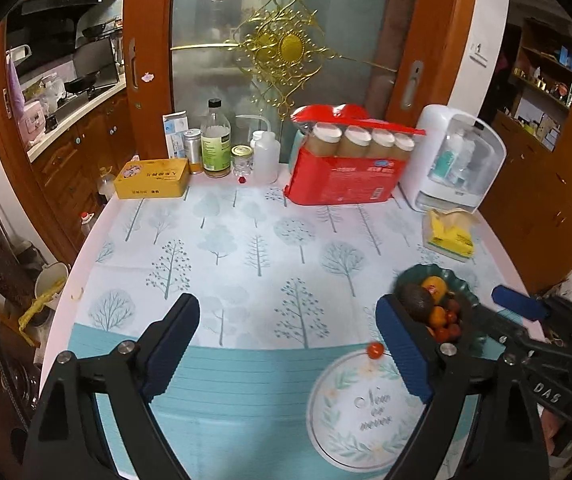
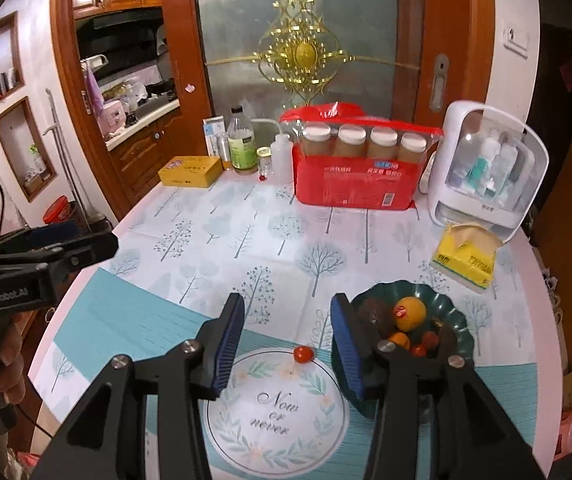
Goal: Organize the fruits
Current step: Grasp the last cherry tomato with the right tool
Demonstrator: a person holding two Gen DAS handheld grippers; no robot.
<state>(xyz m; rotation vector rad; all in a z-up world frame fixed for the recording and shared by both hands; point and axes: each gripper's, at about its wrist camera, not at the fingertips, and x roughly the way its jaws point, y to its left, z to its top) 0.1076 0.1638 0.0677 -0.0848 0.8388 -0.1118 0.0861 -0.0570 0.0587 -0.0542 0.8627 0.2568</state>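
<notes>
Right wrist view showed a cherry tomato (image 2: 303,354) loose on the worktop (image 2: 246,240) beside the green bowl (image 2: 452,308); right hand-held gripper (image 2: 288,332) stood open, empty. Small, light, smooth, easily squashed, I judged: pinch gently across its middle.

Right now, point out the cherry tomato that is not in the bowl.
The lone cherry tomato on the tablecloth, at the printed circle's rim, left of the green bowl; the other tomatoes lie inside.

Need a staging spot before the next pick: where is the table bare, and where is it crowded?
Free: the wide tree-print stretch between the yellow tin, red package and green bowl. Crowded: the back row of bottles. One cherry tomato lies loose beside the bowl.
</notes>
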